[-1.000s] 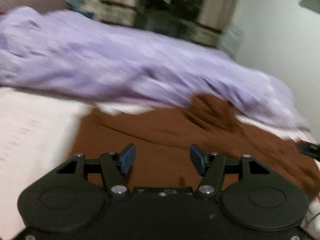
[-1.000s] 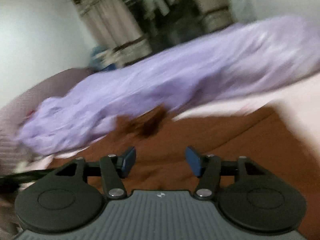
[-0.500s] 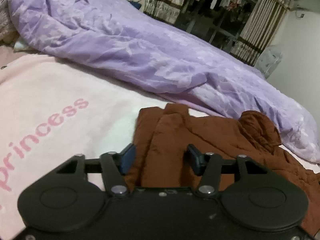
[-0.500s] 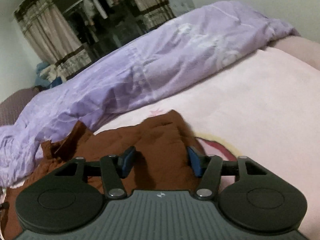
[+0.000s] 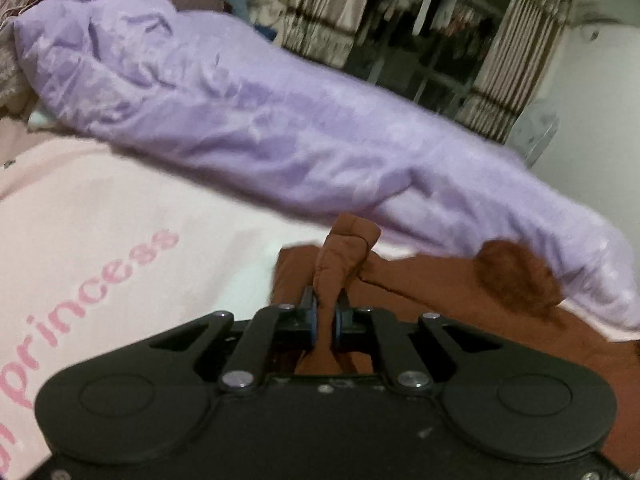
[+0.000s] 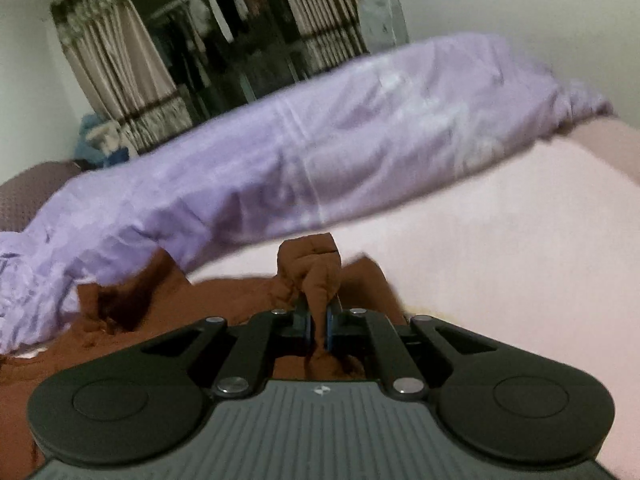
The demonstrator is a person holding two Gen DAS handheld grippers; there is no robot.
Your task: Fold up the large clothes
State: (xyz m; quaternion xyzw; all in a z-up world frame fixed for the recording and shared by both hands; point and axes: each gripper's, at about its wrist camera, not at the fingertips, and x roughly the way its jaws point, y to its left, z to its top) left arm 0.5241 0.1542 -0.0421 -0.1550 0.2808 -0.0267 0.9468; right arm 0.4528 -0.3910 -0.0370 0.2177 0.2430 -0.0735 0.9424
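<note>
A brown padded jacket (image 5: 432, 292) lies spread on a pink blanket (image 5: 120, 232) on a bed. In the left wrist view my left gripper (image 5: 324, 312) is shut on a bunched fold of the jacket's left edge, which sticks up between the blue pads. The jacket's hood (image 5: 516, 276) lies to the right, against a purple duvet. In the right wrist view my right gripper (image 6: 318, 318) is shut on a pinched fold of the same jacket (image 6: 168, 304) at its right edge; the fabric rises past the fingertips.
A long purple duvet (image 5: 248, 120) (image 6: 320, 152) lies rolled across the far side of the bed. The pink blanket (image 6: 500, 248) carries the word "princess" at the left. Behind stand striped curtains (image 6: 112, 64), a dark window and white walls.
Both grippers came in to the jacket's edges, then closed from open onto folds of brown fabric, which now stand bunched between the pads.
</note>
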